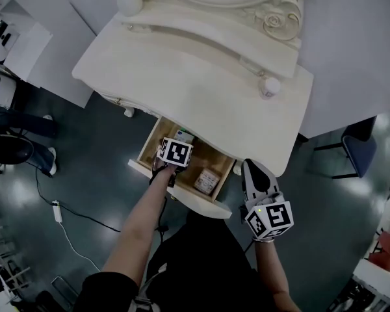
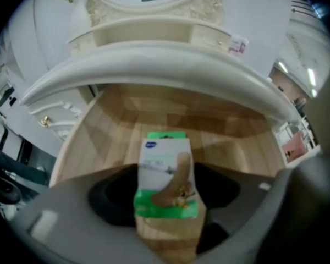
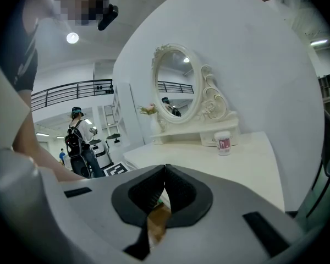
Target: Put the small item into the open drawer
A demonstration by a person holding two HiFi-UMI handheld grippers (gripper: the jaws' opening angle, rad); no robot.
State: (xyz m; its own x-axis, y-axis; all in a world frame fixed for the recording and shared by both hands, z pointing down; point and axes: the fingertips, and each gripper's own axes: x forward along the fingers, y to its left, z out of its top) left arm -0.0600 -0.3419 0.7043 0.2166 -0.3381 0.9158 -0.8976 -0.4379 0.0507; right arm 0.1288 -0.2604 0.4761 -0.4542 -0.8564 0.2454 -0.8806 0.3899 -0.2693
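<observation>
The dressing table's wooden drawer (image 1: pixel 147 149) stands pulled out below the white top. My left gripper (image 1: pixel 181 143) reaches into it, shut on a small white and green plaster box (image 2: pixel 165 169) that stands upright between its pads above the drawer's wooden floor (image 2: pixel 99 131). In the head view a green corner of the box (image 1: pixel 185 136) shows past the marker cube. My right gripper (image 1: pixel 252 169) hangs outside the drawer's right end, beside the table's front edge. In the right gripper view this gripper (image 3: pixel 165 172) is shut, its pads touching with nothing between them.
Another small pack (image 1: pixel 207 181) lies at the drawer's right. A white jar (image 1: pixel 270 86) stands on the table top (image 1: pixel 201 90) near the oval mirror (image 3: pixel 176 84). A cable and power strip (image 1: pixel 57 211) lie on the floor at left, a chair (image 1: pixel 357 145) at right. A person with a backpack (image 3: pixel 77 139) stands far off.
</observation>
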